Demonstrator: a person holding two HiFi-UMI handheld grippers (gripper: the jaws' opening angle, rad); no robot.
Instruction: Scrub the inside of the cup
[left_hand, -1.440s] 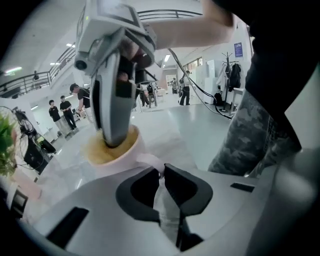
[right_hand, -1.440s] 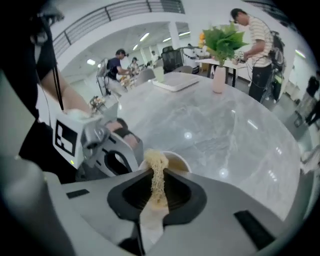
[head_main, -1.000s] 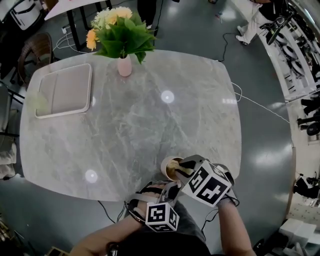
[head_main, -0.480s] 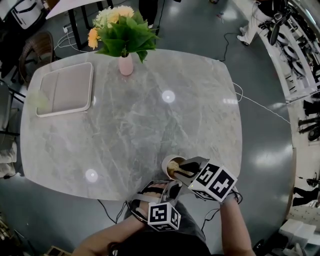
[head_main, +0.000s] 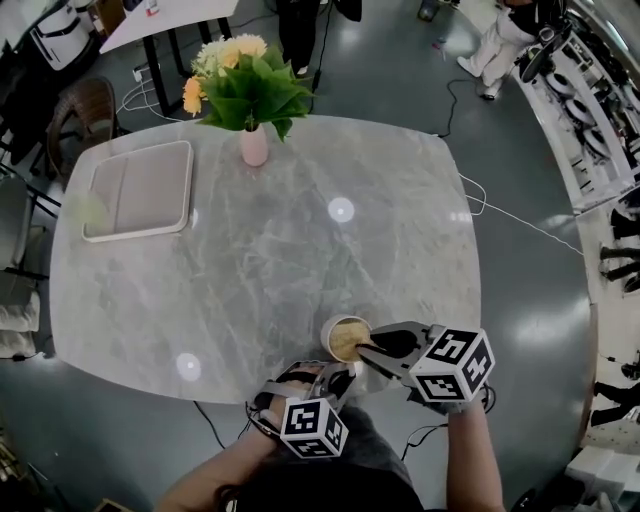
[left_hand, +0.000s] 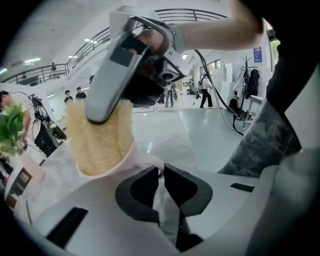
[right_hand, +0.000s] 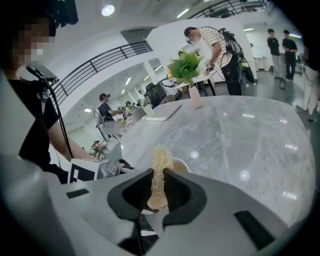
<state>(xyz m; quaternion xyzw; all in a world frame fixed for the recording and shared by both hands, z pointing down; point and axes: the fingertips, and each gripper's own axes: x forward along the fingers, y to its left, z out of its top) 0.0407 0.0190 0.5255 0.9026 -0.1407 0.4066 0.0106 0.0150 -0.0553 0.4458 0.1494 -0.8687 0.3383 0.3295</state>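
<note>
Right gripper rolled aside, scrub pad down in the cup

The cup (head_main: 329, 329) stands near the front edge of the marble table (head_main: 260, 250), where it stood a second ago. The left gripper (head_main: 341, 377) keeps its jaws pinched nearly together on the cup's handle (left_hand: 151, 161) and has not shifted. The right gripper (head_main: 371, 348) has its jaws clamped on a tan fibrous scrub pad (right_hand: 159, 165), whose lower end sits inside the cup. A second ago its marker cube (head_main: 452, 364) leaned close over the cup. Now the cube lies further right and turned (a different face is up), and the jaws reach into the cup from the right. Vase of flowers (head_main: 252, 140) and tray (head_main: 140, 190) rest at the far side, unchanged.
</note>
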